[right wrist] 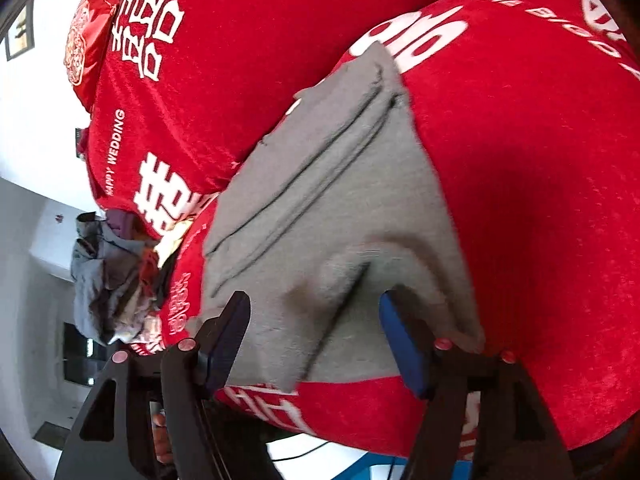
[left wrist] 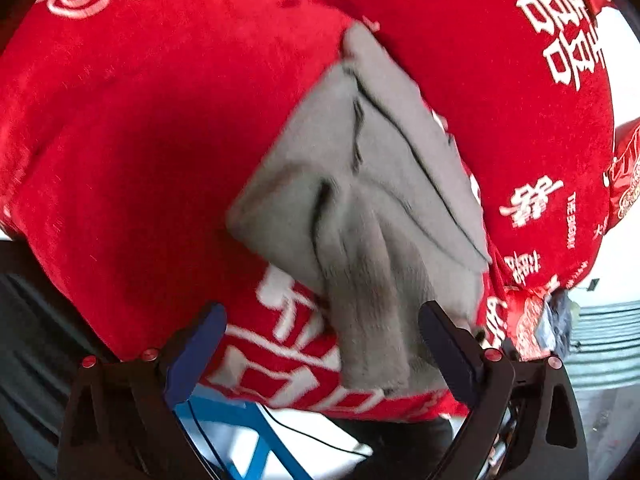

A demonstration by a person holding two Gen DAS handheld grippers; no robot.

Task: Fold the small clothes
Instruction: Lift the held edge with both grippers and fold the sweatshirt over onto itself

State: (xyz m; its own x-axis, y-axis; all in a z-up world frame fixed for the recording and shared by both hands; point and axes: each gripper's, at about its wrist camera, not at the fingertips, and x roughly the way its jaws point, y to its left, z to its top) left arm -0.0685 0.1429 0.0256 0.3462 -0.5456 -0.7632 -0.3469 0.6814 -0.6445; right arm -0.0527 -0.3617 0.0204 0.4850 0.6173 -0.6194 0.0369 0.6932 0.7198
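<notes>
Both views show the folded grey cloth (left wrist: pixel 360 184) on the red blanket (left wrist: pixel 140 140). Only the right view shows a clothes pile (right wrist: pixel 108 280) at the left. The left tongs (left wrist: pixel 320 344) and right tongs (right wrist: pixel 316 340) stand apart, gripping nothing.

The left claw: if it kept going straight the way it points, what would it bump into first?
Most likely the folded grey garment, which lies between the open left claw fingers on the red blanket. Depth is hard to judge here.
</notes>
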